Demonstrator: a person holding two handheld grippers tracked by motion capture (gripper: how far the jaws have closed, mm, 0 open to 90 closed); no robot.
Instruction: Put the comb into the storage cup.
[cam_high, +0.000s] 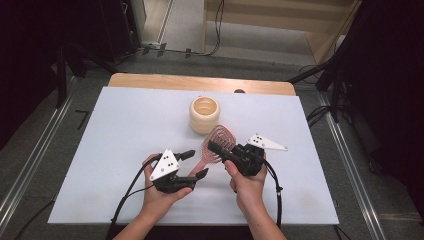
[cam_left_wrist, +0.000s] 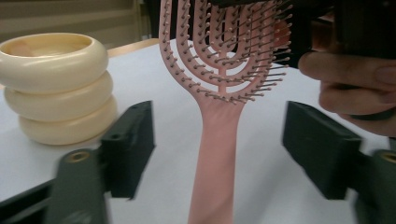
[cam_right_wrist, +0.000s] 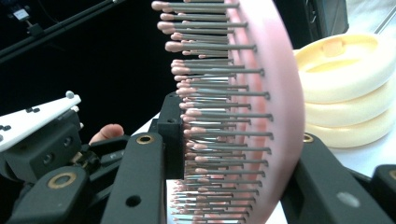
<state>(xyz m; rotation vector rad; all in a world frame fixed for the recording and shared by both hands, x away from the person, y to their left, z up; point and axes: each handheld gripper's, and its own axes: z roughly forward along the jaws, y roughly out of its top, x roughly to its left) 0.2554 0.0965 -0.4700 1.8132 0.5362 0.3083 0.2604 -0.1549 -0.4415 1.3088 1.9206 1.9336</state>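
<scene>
Clamping pink hairbrush (cam_high: 218, 142) head, right gripper (cam_high: 216, 148); left gripper (cam_high: 195, 164) open, handle between jaws untouched.

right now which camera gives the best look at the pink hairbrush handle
The left gripper view: the hairbrush handle runs down mid-frame between that gripper's open fingers, untouched. The high view shows the brush small, its handle hidden behind the right gripper. The right gripper view shows bristles and head edge-on.
</scene>
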